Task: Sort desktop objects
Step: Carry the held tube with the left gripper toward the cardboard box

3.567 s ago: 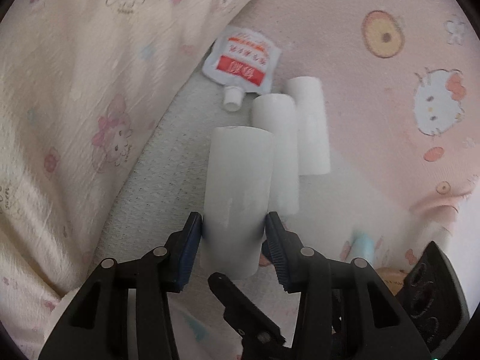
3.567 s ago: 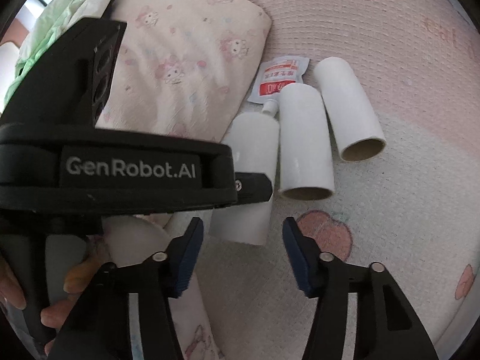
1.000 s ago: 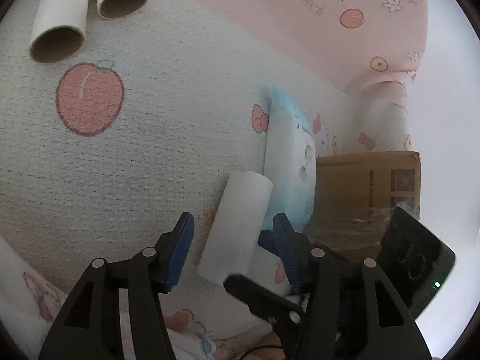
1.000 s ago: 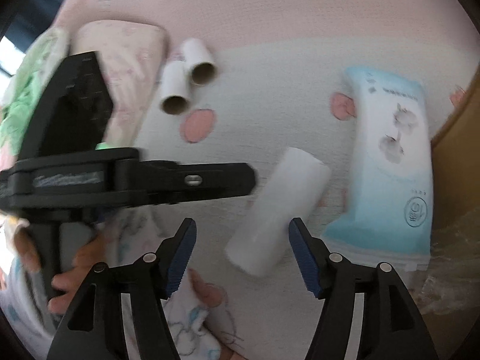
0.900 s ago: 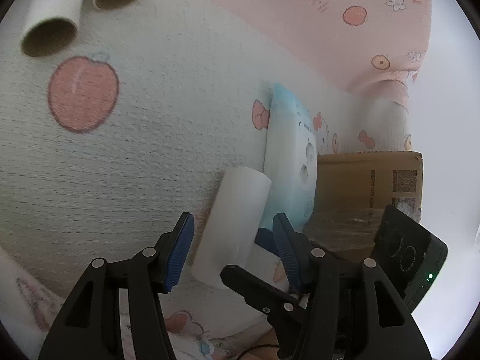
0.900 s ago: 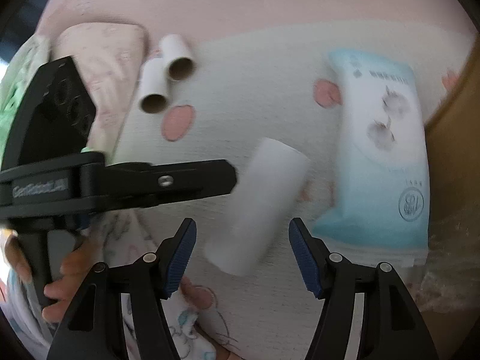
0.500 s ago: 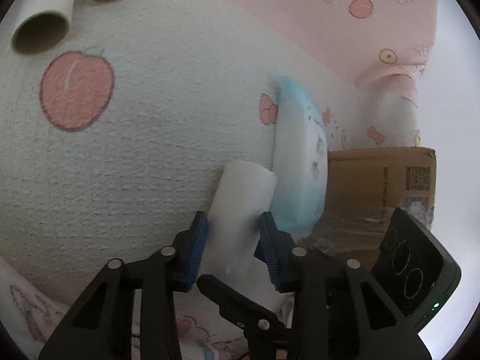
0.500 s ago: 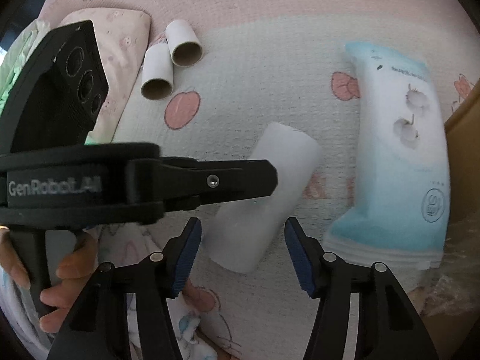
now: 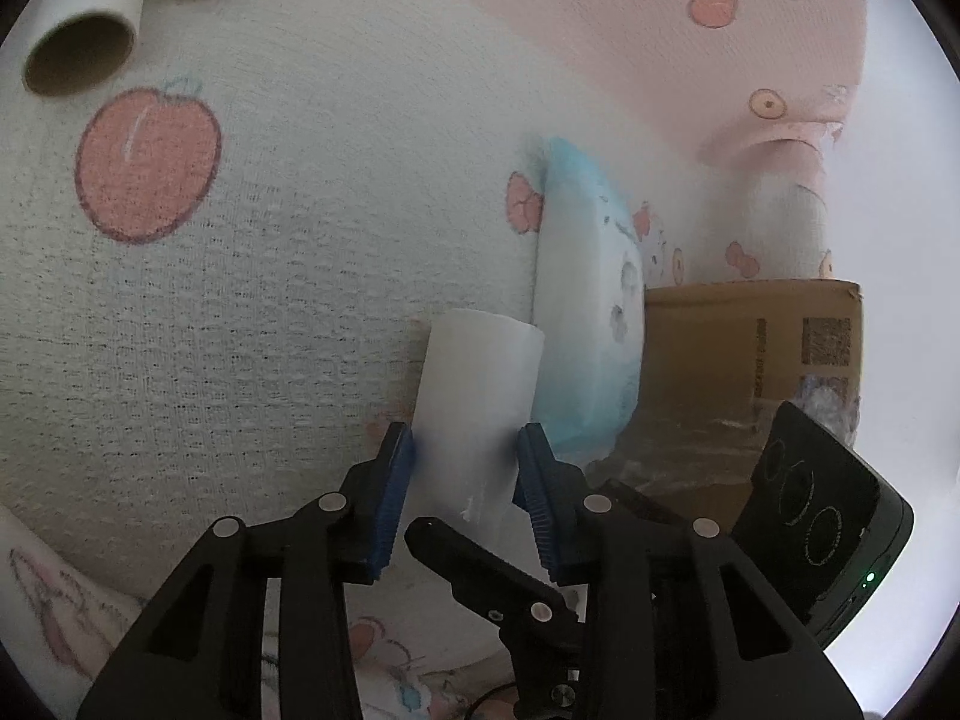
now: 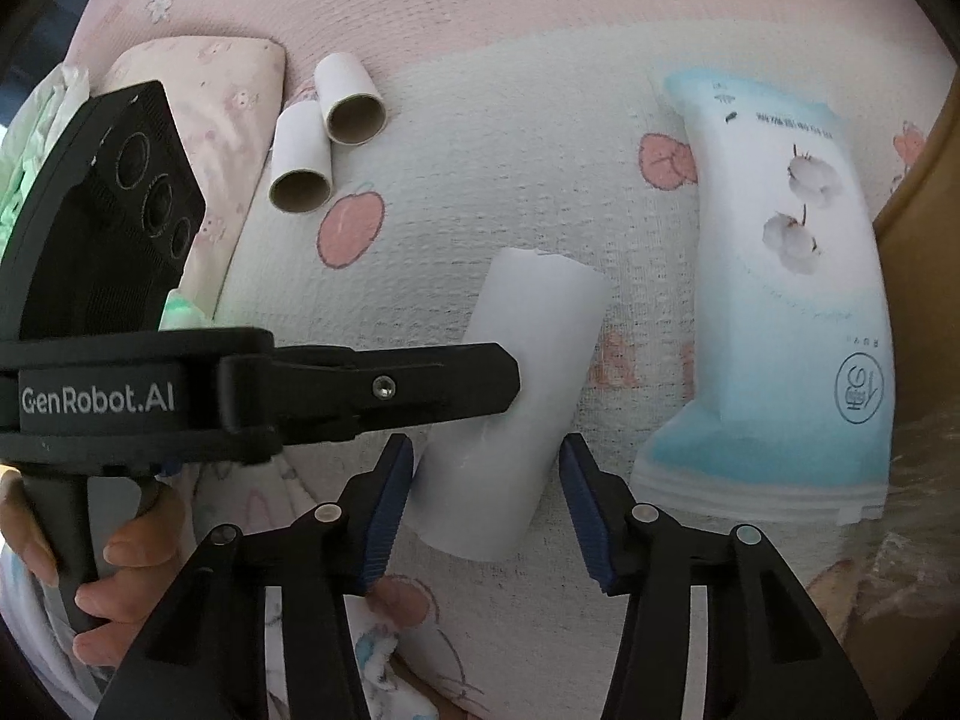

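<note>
Pink-and-white cartoon-print bedding (image 10: pixel 540 138) covered the surface, so this looked more like a bed than a desk. On it, near the middle, a white paper tube (image 10: pixel 516 396) lay at a slant, just beside a blue-and-white soft pack of cotton tissues (image 10: pixel 798 312) to its right. A brown cardboard box (image 9: pixel 750 354) stood beyond that pack.

The left tongs (image 9: pixel 462 480) were clamped on the tube's near half, both blue pads pressed to its sides after closing in the last moments. The right tongs (image 10: pixel 486 498) stood apart around the tube's near end and had just been narrowing; the left pad looked at or almost at the tube wall and the right pad showed a gap, so I judged them not yet gripping.

What worried me: two grips on one thin paper tube. If the right tongs closed hard, the hollow wall could crush or kink; if the hands pulled in different directions, it might tear or slip free. Dragging it sideways could also nudge the tissue pack out of place.

Counting: three paper tubes in all, this one plus two open-ended tubes (image 10: pixel 330 132) lying side by side far to the left; one tissue pack; one box; two tongs.
</note>
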A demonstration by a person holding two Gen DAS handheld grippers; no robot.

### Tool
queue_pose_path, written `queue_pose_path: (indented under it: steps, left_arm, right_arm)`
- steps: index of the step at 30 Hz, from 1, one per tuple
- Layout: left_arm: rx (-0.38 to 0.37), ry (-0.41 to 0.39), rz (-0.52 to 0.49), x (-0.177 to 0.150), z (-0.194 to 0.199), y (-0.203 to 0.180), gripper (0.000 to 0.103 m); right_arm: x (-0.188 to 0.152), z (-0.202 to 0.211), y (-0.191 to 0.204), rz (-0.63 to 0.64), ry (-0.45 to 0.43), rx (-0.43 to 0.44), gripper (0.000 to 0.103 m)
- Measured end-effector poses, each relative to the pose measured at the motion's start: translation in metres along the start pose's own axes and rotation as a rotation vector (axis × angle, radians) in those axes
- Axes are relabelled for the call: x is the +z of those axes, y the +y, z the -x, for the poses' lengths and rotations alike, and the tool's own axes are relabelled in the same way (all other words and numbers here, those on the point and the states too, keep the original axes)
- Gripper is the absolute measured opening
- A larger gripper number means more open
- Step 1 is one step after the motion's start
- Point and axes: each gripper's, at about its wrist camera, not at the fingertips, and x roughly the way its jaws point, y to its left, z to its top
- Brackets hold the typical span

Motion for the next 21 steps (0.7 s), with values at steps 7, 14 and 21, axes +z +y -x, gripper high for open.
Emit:
queue_pose_path:
  steps: [7, 14, 21]
  left_arm:
    - [-0.045, -0.066, 0.009, -0.011, 0.019, -0.006, 0.039]
    - [-0.029, -0.174, -0.018, -0.031, 0.052, -0.027, 0.039]
    - [0.033, -0.274, -0.148, -0.038, 0.088, -0.080, 0.039]
  right_arm:
    - [-0.004, 0.021, 0.008, 0.032, -0.051, 0.010, 0.048]
    - [-0.006, 0.047, 0.030, 0.107, -0.101, 0.026, 0.048]
    - [-0.004, 0.097, 0.040, 0.142, -0.224, 0.042, 0.048]
